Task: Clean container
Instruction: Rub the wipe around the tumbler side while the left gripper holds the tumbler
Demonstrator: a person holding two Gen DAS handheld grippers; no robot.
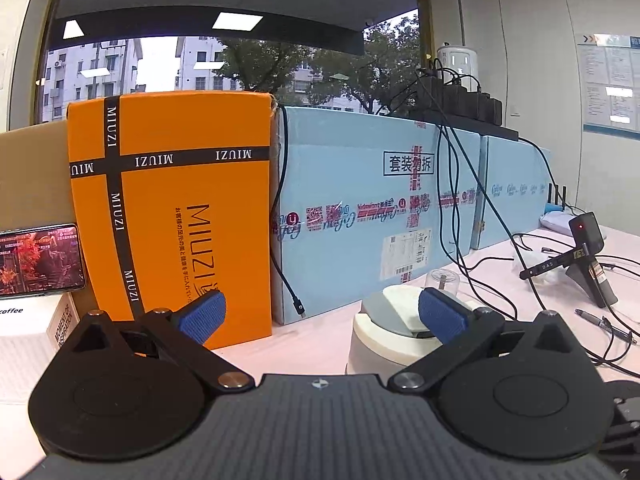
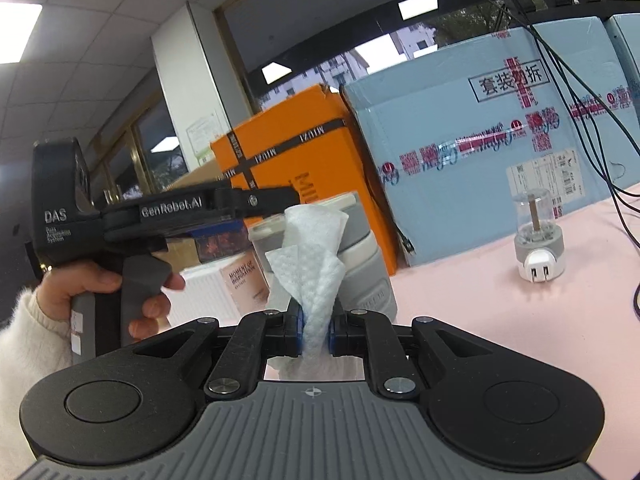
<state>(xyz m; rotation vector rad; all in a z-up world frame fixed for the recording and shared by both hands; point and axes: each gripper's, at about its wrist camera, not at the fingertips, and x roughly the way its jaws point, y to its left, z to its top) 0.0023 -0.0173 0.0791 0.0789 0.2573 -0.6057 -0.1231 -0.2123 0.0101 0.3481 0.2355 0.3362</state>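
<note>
A white and grey container with a flip lid stands on the pink table. My left gripper is open, its right pad close to the container's lid, its left pad in front of the orange box. In the right wrist view my right gripper is shut on a white paper towel that stands up in front of the container. The left gripper shows there above the container, held by a hand.
An orange MIUZI box and light blue cartons line the back of the table. A small clear-domed plug device, cables, a pen, a black laser gadget and a phone lie around.
</note>
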